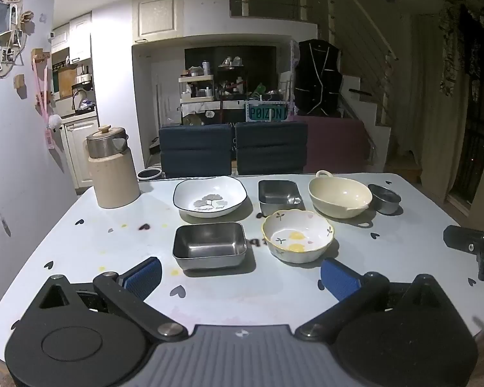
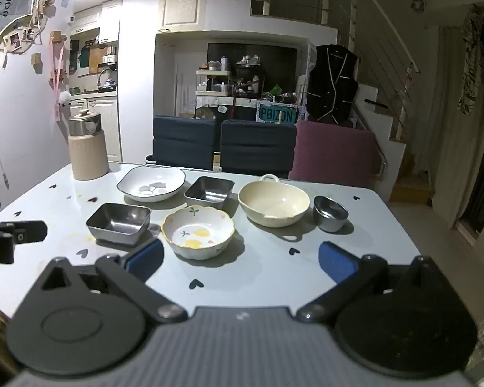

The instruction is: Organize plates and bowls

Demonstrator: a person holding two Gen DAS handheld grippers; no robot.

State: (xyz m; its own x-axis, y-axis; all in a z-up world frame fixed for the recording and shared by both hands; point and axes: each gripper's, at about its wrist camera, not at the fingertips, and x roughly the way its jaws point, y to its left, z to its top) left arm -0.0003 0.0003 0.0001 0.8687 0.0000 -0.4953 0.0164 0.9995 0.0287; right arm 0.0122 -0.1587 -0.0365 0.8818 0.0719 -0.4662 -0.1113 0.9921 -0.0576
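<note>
Both grippers, left gripper (image 1: 241,272) and right gripper (image 2: 241,261), hover wide open and empty. Best start: nest the near steel tray (image 1: 209,248) with the far steel tray (image 1: 279,193), gripping one wall squarely.

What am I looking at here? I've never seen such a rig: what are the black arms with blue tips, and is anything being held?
A person holds two hand-held grippers, each with a fisheye camera looking along its blue-padded fingers. One picture is from the left gripper, the other from the right gripper. Both are wide open and hold nothing. On the table sit a white leaf-print dish, two steel square tins, a flower-rimmed bowl, a cream bowl, a small steel cup and a beige jug.
</note>
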